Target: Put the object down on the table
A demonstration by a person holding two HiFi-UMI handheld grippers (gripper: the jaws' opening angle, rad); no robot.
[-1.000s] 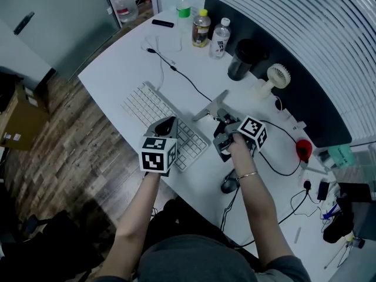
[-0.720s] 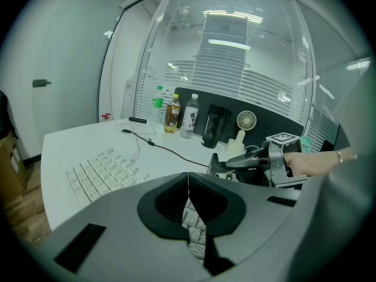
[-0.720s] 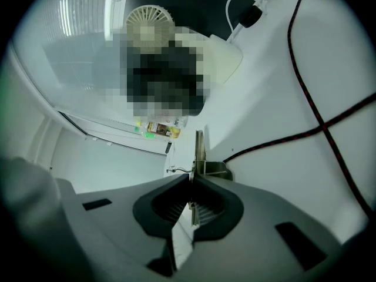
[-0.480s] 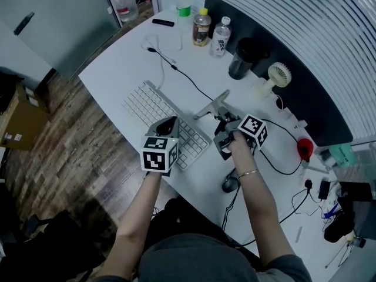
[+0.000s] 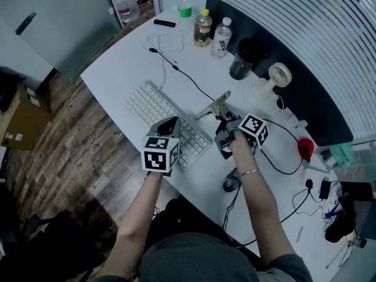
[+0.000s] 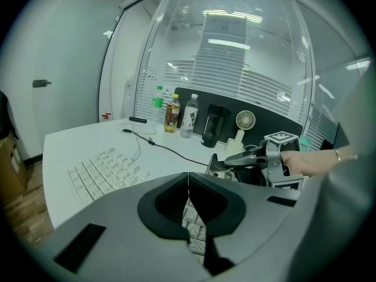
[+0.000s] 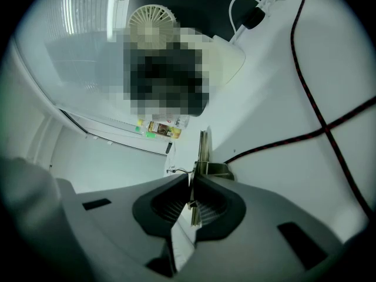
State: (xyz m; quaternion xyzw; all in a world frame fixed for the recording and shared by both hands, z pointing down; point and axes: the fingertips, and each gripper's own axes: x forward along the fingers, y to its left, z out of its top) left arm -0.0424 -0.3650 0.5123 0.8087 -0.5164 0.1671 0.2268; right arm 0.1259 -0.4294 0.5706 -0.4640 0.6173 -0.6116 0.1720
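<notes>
A silver metal stand [image 5: 211, 106] rests tilted on the white table [image 5: 123, 69], just beyond the keyboard. My right gripper [image 5: 223, 118] is at its near end. In the right gripper view the stand's thin plate [image 7: 203, 148] stands edge-on between the jaws of my right gripper [image 7: 190, 184]. The jaws are opening, with a sliver of gap beside the plate. My left gripper [image 5: 169, 123] hovers over the keyboard [image 5: 144, 104], shut and empty; in its own view the left gripper [image 6: 188, 178] has its jaws meeting. That view shows the stand [image 6: 217, 168] and the right gripper [image 6: 235, 159] ahead.
Several bottles [image 5: 202, 27] stand at the table's far edge, with a black tumbler [image 5: 242, 63] and a small fan [image 5: 276, 77] to their right. A black cable [image 5: 182, 75] crosses the table. A mouse [image 5: 231, 184] and a red object [image 5: 304, 148] lie near my right arm.
The right gripper and the stand sit almost where they were a second ago, shifted only slightly. The left gripper has not moved.
</notes>
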